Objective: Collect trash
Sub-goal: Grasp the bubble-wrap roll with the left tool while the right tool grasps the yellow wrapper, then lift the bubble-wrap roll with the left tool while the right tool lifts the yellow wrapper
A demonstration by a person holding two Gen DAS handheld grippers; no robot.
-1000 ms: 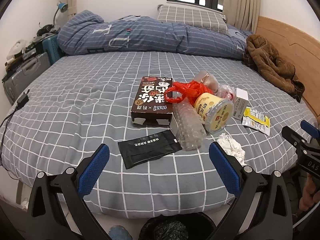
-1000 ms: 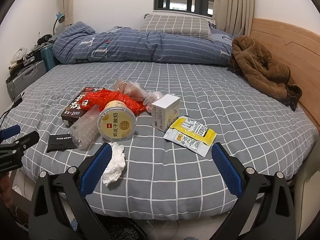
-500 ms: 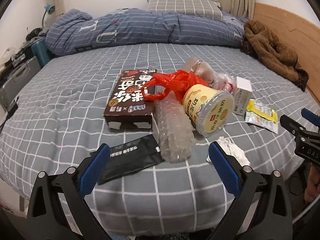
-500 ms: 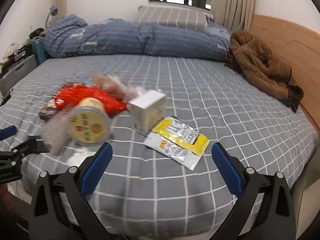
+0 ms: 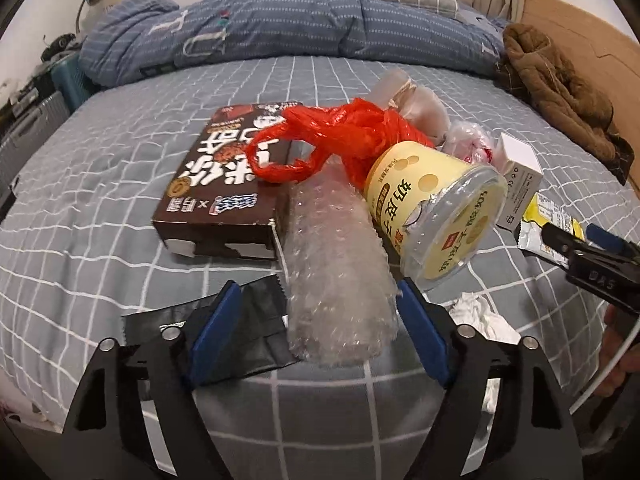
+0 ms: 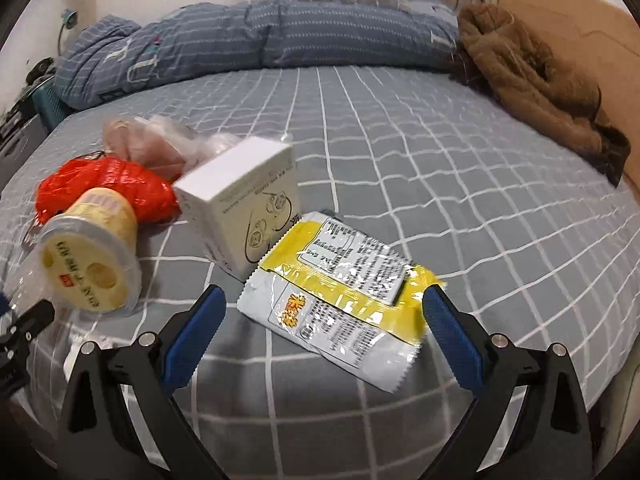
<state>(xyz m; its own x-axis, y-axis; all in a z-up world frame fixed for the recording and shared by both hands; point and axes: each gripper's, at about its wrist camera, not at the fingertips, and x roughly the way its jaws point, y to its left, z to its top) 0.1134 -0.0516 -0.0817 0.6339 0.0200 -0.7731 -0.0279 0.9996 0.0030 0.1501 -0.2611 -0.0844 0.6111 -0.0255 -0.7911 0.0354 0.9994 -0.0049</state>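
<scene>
Trash lies on the grey checked bed [image 5: 100,208]. My left gripper [image 5: 318,300] is open, its fingers on either side of a roll of bubble wrap [image 5: 336,276], one finger over a black packet [image 5: 248,344]. Behind lie a brown box [image 5: 228,184], a red plastic bag [image 5: 340,136], a yellow tub [image 5: 436,208] and a crumpled tissue [image 5: 480,316]. My right gripper [image 6: 324,312] is open, its fingers on either side of a yellow and white snack packet [image 6: 340,296]. A white carton [image 6: 248,200], the tub [image 6: 92,256] and the red bag [image 6: 116,184] lie to its left.
A blue duvet [image 5: 280,28] and pillow lie at the bed's far side. A brown coat [image 6: 532,80] lies by the wooden headboard [image 6: 580,28] at right. Suitcases [image 5: 28,120] stand at the left. Clear bags [image 6: 152,144] sit behind the red bag.
Both grippers have moved forward and down to the bed. The left now straddles the bubble wrap, the right straddles the yellow packet. The bin below the bed edge has left view.
</scene>
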